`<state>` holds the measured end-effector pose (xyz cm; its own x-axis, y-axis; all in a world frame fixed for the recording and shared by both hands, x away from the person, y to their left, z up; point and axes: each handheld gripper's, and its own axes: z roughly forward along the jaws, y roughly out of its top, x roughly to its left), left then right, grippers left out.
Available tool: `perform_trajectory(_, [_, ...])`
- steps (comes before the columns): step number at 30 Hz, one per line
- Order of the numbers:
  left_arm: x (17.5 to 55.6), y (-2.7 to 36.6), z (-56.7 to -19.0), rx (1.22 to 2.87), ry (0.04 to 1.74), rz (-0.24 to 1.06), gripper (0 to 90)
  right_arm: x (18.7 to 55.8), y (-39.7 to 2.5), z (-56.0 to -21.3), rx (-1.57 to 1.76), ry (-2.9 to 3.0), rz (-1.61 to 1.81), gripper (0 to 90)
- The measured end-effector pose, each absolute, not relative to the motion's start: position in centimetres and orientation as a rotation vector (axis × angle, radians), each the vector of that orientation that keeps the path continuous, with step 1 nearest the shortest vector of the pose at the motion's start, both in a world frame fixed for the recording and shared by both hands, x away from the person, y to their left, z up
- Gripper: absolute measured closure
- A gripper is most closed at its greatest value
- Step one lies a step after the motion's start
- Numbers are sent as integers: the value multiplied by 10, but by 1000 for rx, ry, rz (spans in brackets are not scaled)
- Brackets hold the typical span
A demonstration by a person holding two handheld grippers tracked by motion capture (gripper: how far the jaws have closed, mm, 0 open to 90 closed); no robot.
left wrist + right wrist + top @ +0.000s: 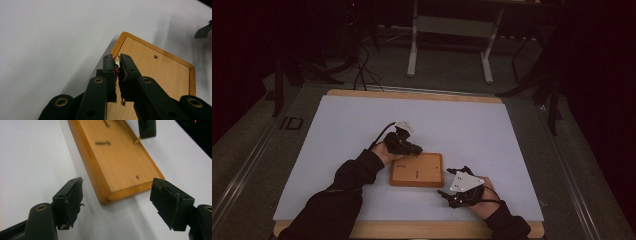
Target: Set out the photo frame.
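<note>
A flat wooden board with a darker rim lies on the white table top. My left gripper hovers over the board's far left corner. Its jaws are shut on a small wooden peg, whose lower end meets the board near its edge. In the left gripper view a pale bit of the peg shows between the tips of the left gripper. My right gripper is at the board's near right corner, open. In its own view the right gripper has its jaws spread wide to either side of that corner, touching nothing.
The board has a small round hole near one end and a short dark slot or pin in its middle. The white table top ends in a wooden front edge. Desk legs and cables stand beyond the table.
</note>
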<state>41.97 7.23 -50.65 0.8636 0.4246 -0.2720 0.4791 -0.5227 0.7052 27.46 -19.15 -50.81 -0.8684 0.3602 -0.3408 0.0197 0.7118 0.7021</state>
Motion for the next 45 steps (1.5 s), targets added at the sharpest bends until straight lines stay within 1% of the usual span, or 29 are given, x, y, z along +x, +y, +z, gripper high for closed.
perform_trajectory(3, [422,73,-507,2188,655,-103,847,275,-191,-509,271,2452,981,265])
perform_trajectory(10, [428,73,-506,2196,655,-139,847,262,-173,-521,105,2333,749,278])
perform_trajectory(13, [428,73,-506,2194,660,-148,847,259,-166,-527,65,2280,667,343])
perform_trajectory(15, [428,73,-506,2194,660,-148,847,258,-165,-529,52,2278,646,343])
perform_trajectory(16, [429,73,-506,2196,660,-155,847,257,-163,-531,-6,2256,585,390])
perform_trajectory(17, [430,73,-506,2196,660,-156,847,256,-162,-533,-21,2242,563,403])
perform_trajectory(19, [430,73,-506,2196,662,-158,847,254,-160,-537,-57,2204,511,459])
perform_trajectory(23, [431,73,-506,2200,663,-167,847,251,-158,-546,-151,2145,423,508])
perform_trajectory(26, [431,73,-506,2203,662,-166,847,248,-157,-550,-198,2094,391,520])
perform_trajectory(27, [431,72,-506,2204,667,-167,847,247,-157,-551,-224,2072,384,541])
perform_trajectory(33, [431,72,-506,2201,672,-173,847,241,-154,-563,-378,1942,313,593])
perform_trajectory(35, [432,72,-506,2199,676,-179,847,240,-152,-566,-399,1922,298,620])
perform_trajectory(37, [432,72,-506,2202,674,-177,847,241,-152,-568,-397,1904,289,626])
perform_trajectory(38, [432,72,-506,2202,676,-176,847,241,-151,-568,-397,1902,289,648])
perform_trajectory(45, [431,72,-505,2207,672,-170,846,242,-150,-570,-403,1883,280,657])
